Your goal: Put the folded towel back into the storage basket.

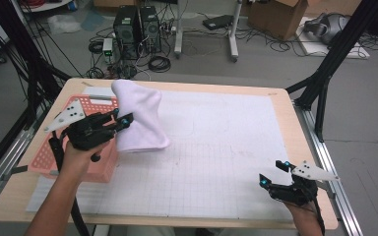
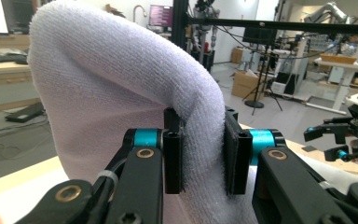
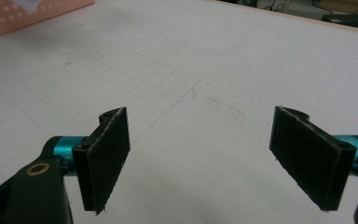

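Left gripper: the left gripper (image 1: 123, 119) is held above the left part of the table, over the right edge of the pink basket (image 1: 91, 167). Its jaws are pressed in on a fold of the white towel (image 1: 139, 118), pinching it; the left gripper view shows the cloth (image 2: 121, 93) bunched between the two black pads and arching up over them.

Towel: lifted, with its upper part standing in a rounded hump above the jaws. Its lower edge hangs to the gridded white mat (image 1: 216, 157), just right of the basket. Whether that edge touches the mat, I cannot tell.

Basket: pink, perforated, at the table's left side; the person's left hand (image 1: 81, 152) and the gripper body overlap it from above.

Right gripper: the right gripper (image 1: 274, 173) is near the table's front right corner, well apart from the towel. Jaws spread wide, nothing between them; the right gripper view shows bare mat (image 3: 200, 93) in the gap between the pads (image 3: 105, 156).

Table: light wooden top (image 1: 285, 105), mat covering most of it.
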The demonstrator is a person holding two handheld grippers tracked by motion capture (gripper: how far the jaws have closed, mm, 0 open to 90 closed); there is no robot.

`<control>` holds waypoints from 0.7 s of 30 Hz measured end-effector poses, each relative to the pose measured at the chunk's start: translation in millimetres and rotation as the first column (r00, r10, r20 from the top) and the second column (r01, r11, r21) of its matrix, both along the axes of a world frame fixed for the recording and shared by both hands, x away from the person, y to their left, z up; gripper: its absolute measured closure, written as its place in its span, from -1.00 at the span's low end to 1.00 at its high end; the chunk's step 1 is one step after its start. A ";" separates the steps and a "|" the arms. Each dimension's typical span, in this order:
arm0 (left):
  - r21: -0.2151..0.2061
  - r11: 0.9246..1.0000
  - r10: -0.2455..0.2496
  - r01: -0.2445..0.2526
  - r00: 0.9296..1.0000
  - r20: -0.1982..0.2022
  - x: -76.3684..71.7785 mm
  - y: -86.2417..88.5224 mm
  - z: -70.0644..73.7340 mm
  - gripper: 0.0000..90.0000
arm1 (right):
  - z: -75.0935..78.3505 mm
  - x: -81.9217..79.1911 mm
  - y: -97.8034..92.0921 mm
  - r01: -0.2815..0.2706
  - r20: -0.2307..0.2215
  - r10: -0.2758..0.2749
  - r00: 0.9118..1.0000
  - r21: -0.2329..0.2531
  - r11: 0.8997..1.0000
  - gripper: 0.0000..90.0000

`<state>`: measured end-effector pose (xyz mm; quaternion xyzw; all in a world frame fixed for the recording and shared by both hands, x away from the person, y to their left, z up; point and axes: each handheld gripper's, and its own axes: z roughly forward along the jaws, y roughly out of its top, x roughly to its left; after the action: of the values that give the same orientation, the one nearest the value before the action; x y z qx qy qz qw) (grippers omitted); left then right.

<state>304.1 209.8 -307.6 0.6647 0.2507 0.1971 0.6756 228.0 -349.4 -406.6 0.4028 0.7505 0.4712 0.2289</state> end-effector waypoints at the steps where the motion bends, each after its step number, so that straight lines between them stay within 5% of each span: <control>1: -0.002 1.000 0.006 -0.006 1.000 -0.001 -0.9 3.5 1.1 0.63 | -0.1 0.0 0.2 0.000 -0.001 0.000 1.000 0.000 1.000 -0.58; 21: -0.029 0.995 0.094 -0.094 0.995 0.010 -9.8 63.8 18.9 0.63 | 0.3 3.6 3.8 0.002 -0.005 -0.002 1.000 -0.005 1.000 -0.58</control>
<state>294.3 273.6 -288.8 0.6412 0.2808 0.2288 0.6765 231.6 -345.6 -406.3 0.4042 0.7518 0.4680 0.2288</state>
